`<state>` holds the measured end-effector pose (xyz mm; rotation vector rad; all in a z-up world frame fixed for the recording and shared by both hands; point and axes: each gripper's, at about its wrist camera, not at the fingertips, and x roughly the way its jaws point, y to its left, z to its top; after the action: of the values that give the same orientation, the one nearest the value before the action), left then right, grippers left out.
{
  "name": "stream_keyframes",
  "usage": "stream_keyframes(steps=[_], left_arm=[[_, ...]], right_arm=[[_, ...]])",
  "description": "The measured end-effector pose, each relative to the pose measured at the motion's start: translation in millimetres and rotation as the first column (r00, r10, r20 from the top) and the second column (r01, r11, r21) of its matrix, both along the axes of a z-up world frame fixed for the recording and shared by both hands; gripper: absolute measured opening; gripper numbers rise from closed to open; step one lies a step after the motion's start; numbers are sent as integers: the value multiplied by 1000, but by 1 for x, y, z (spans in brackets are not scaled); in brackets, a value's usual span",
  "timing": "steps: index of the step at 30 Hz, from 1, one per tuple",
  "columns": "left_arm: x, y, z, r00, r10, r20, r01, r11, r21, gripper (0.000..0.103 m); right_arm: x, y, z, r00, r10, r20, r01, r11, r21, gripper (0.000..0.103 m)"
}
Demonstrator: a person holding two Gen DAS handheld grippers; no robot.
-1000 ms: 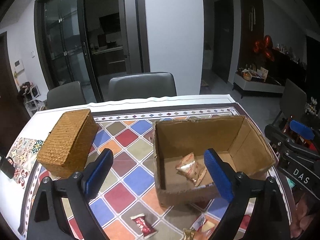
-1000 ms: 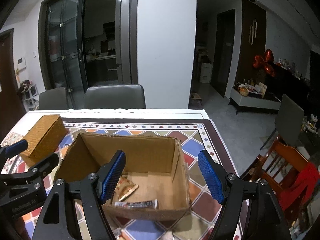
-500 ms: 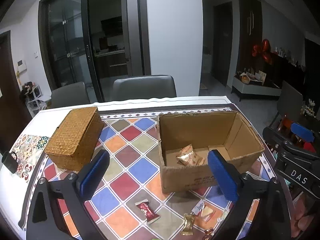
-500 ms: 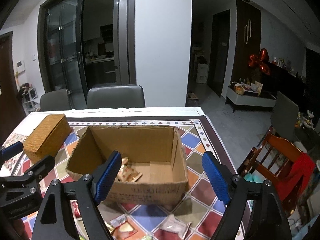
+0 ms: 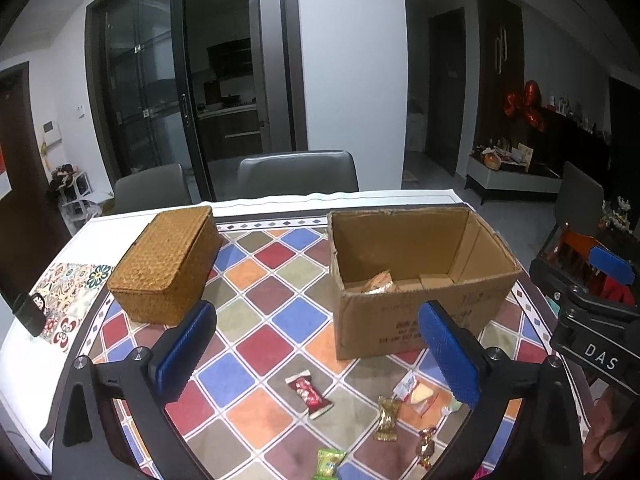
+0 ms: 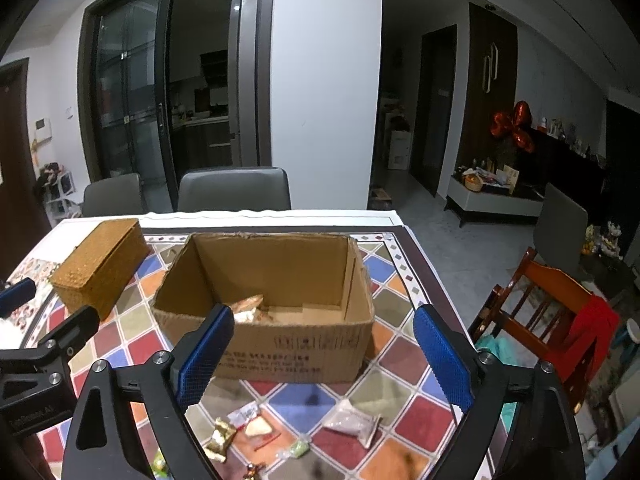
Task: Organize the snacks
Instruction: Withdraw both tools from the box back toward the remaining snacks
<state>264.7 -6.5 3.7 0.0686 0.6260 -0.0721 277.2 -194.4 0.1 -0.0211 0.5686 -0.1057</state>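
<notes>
An open cardboard box (image 5: 424, 320) (image 6: 280, 344) stands on the checked tablecloth with a few wrapped snacks (image 5: 378, 282) (image 6: 250, 310) inside. Loose snacks lie in front of it: a red packet (image 5: 310, 394), a gold candy (image 5: 388, 418), a clear packet with a cracker (image 5: 414, 390) (image 6: 252, 424), a green packet (image 5: 330, 462) and a white packet (image 6: 354, 424). My left gripper (image 5: 320, 354) is open and empty above them. My right gripper (image 6: 322, 354) is open and empty in front of the box.
A closed woven basket box (image 5: 168, 266) (image 6: 100, 266) sits left of the cardboard box. Grey chairs (image 5: 296, 174) stand at the table's far edge. A wooden chair with red cloth (image 6: 560, 312) stands right of the table. A patterned mat (image 5: 68, 298) lies at the left edge.
Both grippers have drawn back and up from the cardboard box. The loose snacks in front of the box have come into view.
</notes>
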Motion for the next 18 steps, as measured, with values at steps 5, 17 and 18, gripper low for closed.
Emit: stream_keyframes(steps=[5, 17, 18], left_arm=[[-15, 4, -5, 1000, -1, -4, 1, 1000, -5, 103], [-53, 12, -19, 1000, -15, -21, 15, 1000, 7, 103], [-56, 12, -20, 1000, -17, -22, 17, 1000, 9, 103]], right_arm=[[-18, 6, -4, 1000, 1, 4, -1, 1000, 4, 92], [-59, 16, -19, 1000, -6, -1, 6, 1000, 11, 92], [-63, 17, -21, 1000, -8, -4, 8, 1000, 14, 92]])
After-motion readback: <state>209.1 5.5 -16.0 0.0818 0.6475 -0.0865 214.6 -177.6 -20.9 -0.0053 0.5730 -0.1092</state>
